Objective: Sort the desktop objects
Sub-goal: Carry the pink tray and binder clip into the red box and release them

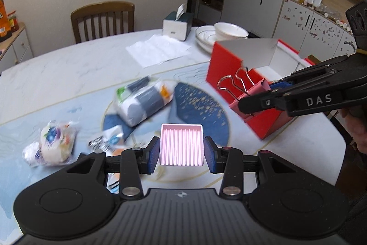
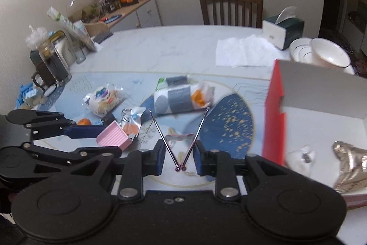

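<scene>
My left gripper (image 1: 182, 145) is shut on a pink ridged block (image 1: 181, 141), held above the blue patterned mat. In the right wrist view the same block (image 2: 113, 136) sits in the left gripper (image 2: 109, 139) at lower left. My right gripper (image 2: 179, 152) is shut on a pink binder clip (image 2: 179, 138) whose wire handles spread into a V. In the left wrist view the clip (image 1: 254, 88) and right gripper (image 1: 258, 95) hang in front of the near wall of the open red box (image 1: 227, 75). The box (image 2: 273, 118) holds shiny wrapped items.
Wrapped snack packs (image 1: 142, 102) (image 1: 55, 144) and small packets lie on the mat. A tissue box (image 1: 176, 25), paper napkins (image 1: 158, 49) and stacked bowls (image 1: 229, 31) stand at the table's far side. A glass mug (image 2: 52, 63) stands far left, a chair (image 2: 230, 7) behind.
</scene>
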`<move>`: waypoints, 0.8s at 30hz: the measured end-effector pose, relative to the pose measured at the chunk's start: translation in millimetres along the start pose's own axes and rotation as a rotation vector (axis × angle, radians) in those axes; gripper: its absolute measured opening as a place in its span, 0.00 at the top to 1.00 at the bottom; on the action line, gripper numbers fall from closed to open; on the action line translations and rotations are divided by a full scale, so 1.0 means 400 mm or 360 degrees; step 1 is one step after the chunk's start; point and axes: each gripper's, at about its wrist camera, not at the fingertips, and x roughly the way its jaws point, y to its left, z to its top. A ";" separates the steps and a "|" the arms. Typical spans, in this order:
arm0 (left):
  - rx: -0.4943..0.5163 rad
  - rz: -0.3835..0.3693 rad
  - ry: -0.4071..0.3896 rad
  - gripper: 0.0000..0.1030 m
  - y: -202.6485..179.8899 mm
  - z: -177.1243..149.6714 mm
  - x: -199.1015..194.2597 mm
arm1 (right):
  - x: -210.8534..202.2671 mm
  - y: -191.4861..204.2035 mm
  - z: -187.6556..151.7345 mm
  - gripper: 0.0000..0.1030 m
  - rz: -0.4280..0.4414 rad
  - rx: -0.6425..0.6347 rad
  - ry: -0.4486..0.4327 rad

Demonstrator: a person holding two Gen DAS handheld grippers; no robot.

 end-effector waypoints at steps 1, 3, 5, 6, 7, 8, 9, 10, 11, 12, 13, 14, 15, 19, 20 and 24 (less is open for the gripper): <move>0.0010 -0.0004 -0.0009 0.62 -0.013 0.010 -0.001 | -0.016 -0.010 0.002 0.76 -0.0002 0.0002 -0.0015; 0.0037 -0.0012 -0.0025 0.62 -0.040 0.029 -0.002 | -0.045 -0.033 0.006 0.76 -0.0004 0.0011 -0.0047; 0.0062 -0.0023 -0.0043 0.62 -0.068 0.046 -0.002 | -0.071 -0.058 0.010 0.76 -0.0011 0.0015 -0.0080; 0.0076 -0.0029 -0.0051 0.62 -0.084 0.055 0.001 | -0.082 -0.070 0.012 0.76 -0.0018 0.0017 -0.0094; 0.0089 -0.0034 -0.0060 0.62 -0.099 0.063 0.004 | -0.093 -0.083 0.013 0.76 -0.0026 0.0018 -0.0106; 0.0102 -0.0042 -0.0066 0.62 -0.114 0.072 0.007 | -0.102 -0.096 0.014 0.76 -0.0035 0.0021 -0.0119; 0.0116 -0.0050 -0.0071 0.62 -0.129 0.080 0.013 | -0.112 -0.111 0.014 0.76 -0.0044 0.0023 -0.0132; 0.0133 -0.0057 -0.0075 0.62 -0.144 0.088 0.019 | -0.121 -0.123 0.012 0.76 -0.0055 0.0026 -0.0140; 0.0150 -0.0064 -0.0079 0.62 -0.161 0.097 0.025 | -0.129 -0.137 0.011 0.76 -0.0067 0.0032 -0.0148; 0.0167 -0.0073 -0.0084 0.62 -0.178 0.106 0.032 | -0.137 -0.153 0.009 0.76 -0.0078 0.0038 -0.0157; 0.0184 -0.0083 -0.0088 0.62 -0.194 0.114 0.038 | -0.144 -0.169 0.007 0.76 -0.0092 0.0046 -0.0164; 0.0199 -0.0093 -0.0092 0.62 -0.210 0.123 0.046 | -0.152 -0.185 0.005 0.76 -0.0107 0.0058 -0.0171; 0.0215 -0.0102 -0.0095 0.62 -0.226 0.133 0.054 | -0.160 -0.202 0.001 0.76 -0.0120 0.0068 -0.0177; 0.0277 -0.0143 -0.0104 0.62 -0.288 0.169 0.093 | -0.183 -0.266 -0.010 0.76 -0.0181 0.0106 -0.0195; 0.0295 -0.0153 -0.0105 0.62 -0.304 0.177 0.103 | -0.188 -0.282 -0.012 0.76 -0.0198 0.0115 -0.0198; 0.0355 -0.0183 -0.0097 0.62 -0.359 0.213 0.149 | -0.200 -0.346 -0.022 0.76 -0.0257 0.0153 -0.0198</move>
